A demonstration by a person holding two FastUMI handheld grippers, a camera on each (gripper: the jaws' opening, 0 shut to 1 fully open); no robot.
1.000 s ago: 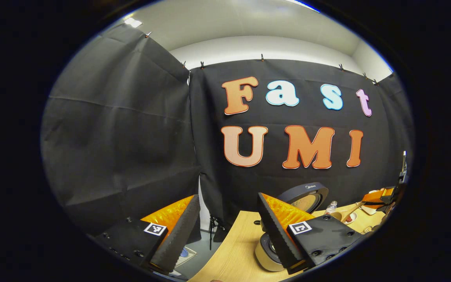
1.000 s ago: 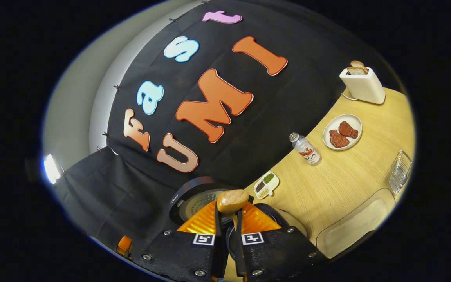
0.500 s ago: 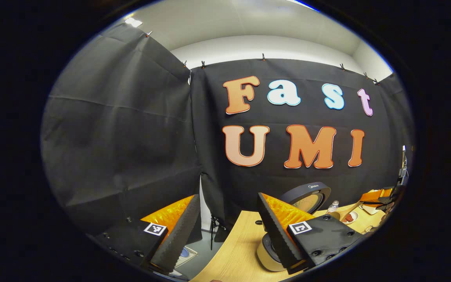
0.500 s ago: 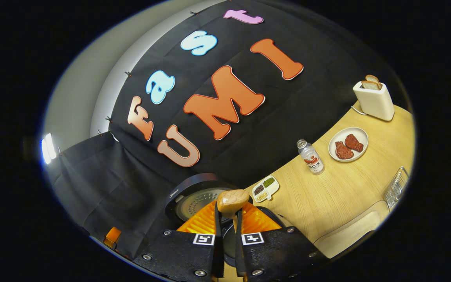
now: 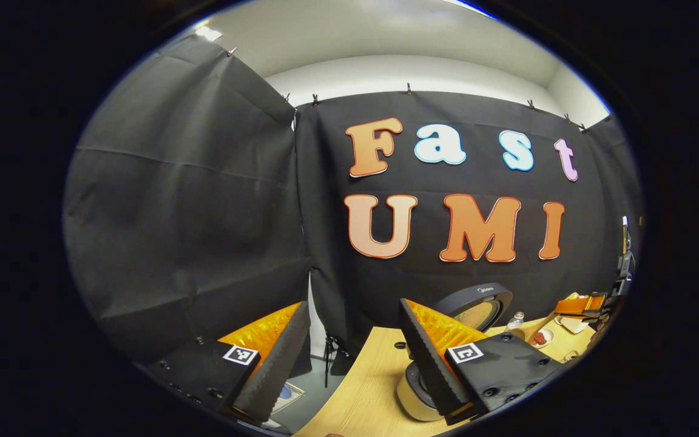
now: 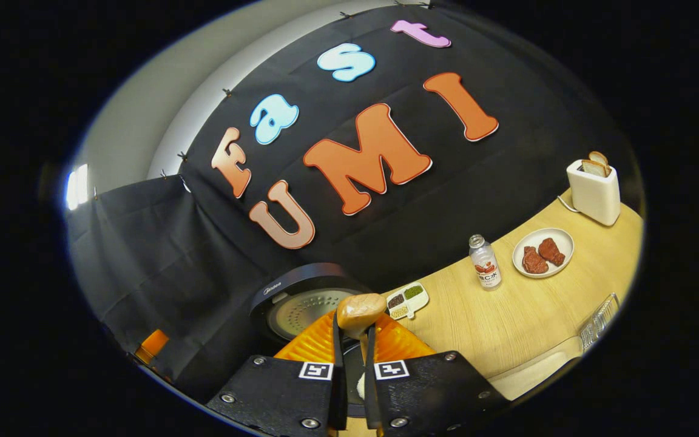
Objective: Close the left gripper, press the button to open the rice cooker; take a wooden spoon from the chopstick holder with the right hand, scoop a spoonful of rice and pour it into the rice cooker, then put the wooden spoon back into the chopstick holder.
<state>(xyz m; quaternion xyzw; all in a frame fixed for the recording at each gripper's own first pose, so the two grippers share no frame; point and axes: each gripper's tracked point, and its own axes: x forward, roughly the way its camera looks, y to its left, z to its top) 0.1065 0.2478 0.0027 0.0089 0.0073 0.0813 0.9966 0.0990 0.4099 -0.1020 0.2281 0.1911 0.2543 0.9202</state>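
The rice cooker (image 5: 415,393) stands on the wooden table (image 5: 369,388) with its dark lid (image 5: 474,300) swung up. My left gripper (image 5: 349,355) is open and holds nothing, low at the table's left end, its right finger in front of the cooker. My right gripper (image 6: 351,335) is shut on the wooden spoon (image 6: 360,311), whose bowl sticks up past the fingertips. It hangs over the open cooker; the raised lid (image 6: 301,296) is just behind. A bit of white shows in the pot (image 6: 360,385) between the fingers. Far right in the left gripper view is the right gripper (image 5: 580,304).
Beyond the cooker lie a small seasoning dish (image 6: 407,299), a water bottle (image 6: 485,262), a plate with meat pieces (image 6: 542,253) and a white toaster (image 6: 594,189). A wire holder (image 6: 598,314) and a beige tray (image 6: 531,376) sit at the near right edge.
The right gripper view has rolled towards level and dropped a little, with the spoon still clamped over the cooker. My left gripper has hardly moved.
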